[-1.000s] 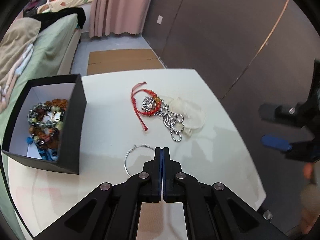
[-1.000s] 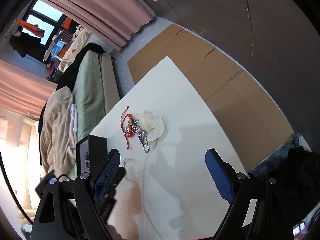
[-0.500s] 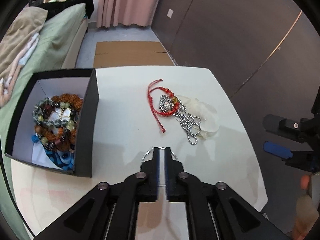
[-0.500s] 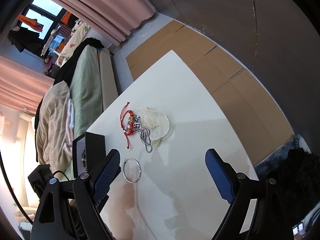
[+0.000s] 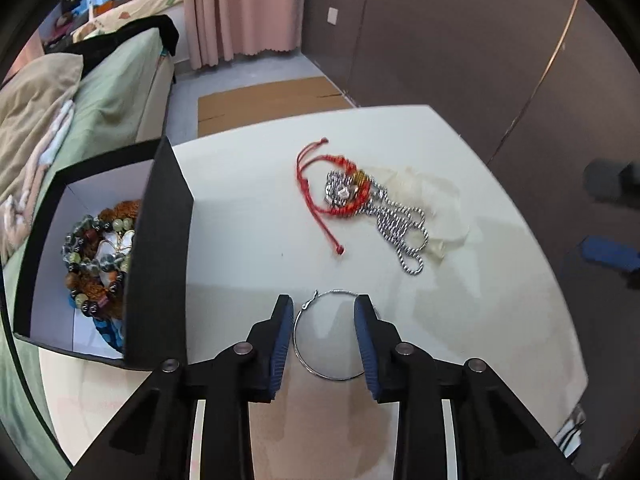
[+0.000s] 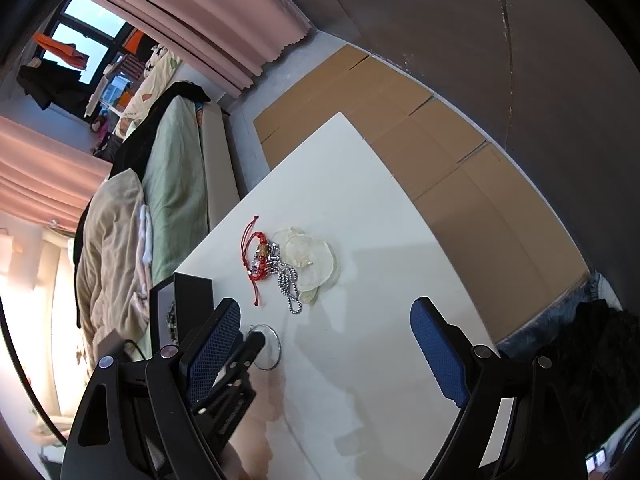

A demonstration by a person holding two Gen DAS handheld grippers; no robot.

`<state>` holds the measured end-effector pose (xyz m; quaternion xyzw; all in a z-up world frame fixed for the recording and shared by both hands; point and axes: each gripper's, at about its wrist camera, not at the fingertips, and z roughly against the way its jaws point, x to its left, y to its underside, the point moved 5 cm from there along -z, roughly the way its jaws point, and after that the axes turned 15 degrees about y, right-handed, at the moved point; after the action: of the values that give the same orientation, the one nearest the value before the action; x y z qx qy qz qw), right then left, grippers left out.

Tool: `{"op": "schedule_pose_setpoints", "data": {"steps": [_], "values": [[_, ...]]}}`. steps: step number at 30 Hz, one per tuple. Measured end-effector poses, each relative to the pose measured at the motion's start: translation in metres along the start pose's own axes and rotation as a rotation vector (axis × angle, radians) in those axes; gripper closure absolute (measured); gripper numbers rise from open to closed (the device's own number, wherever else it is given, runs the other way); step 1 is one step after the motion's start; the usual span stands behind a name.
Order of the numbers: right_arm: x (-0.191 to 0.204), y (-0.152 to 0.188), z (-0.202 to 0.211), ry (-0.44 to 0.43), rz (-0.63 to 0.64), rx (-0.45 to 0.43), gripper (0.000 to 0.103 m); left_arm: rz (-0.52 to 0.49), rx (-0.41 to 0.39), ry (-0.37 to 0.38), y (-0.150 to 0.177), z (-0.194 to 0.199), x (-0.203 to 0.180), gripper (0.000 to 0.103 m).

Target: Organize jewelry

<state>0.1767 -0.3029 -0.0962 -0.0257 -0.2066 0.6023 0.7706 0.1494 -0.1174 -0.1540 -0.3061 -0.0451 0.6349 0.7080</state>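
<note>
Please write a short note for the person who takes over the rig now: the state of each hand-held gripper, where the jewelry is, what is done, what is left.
Left hand-held gripper: jaws have just been opening, now straddling the silver hoop flat on the white table; pads not pressing it.
Right hand-held gripper: wide open, holding nothing.
Done: beaded bracelets lie in the black box.
Left: the hoop, red cord bracelet, silver ball chain and pale shell discs, piled together on the table.
</note>
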Motion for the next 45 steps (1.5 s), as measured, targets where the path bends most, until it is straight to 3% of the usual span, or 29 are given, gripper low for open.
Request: {"op": "schedule_pose_setpoints", "data": {"steps": [9,13,15,20,31,38,45], "values": [[-0.003,-0.001,0.001,-0.001,-0.001,0.004,0.015,-0.055,-0.041,-0.074,-0.002,-0.006,0.000,0.071],[-0.004,-0.001,0.002,0.003,0.001,0.004,0.015,-0.047,-0.046,-0.069,-0.004,-0.006,0.003,0.096],[-0.002,-0.001,-0.001,0.015,0.007,0.004,0.015,-0.039,-0.039,-0.062,-0.005,-0.005,0.004,0.102],[0.003,0.002,-0.013,0.043,0.025,0.021,0.015,0.011,-0.041,0.010,-0.006,0.003,0.007,0.102],[0.025,-0.001,-0.028,0.062,0.082,-0.004,0.017,0.073,-0.168,0.088,-0.021,0.054,0.016,0.102],[0.026,-0.014,-0.046,0.098,0.079,-0.018,0.031,0.103,-0.215,0.103,-0.027,0.070,0.030,0.102],[0.041,-0.020,-0.068,0.148,0.137,-0.026,0.037,0.157,-0.269,0.122,-0.035,0.088,0.053,0.102]]}}
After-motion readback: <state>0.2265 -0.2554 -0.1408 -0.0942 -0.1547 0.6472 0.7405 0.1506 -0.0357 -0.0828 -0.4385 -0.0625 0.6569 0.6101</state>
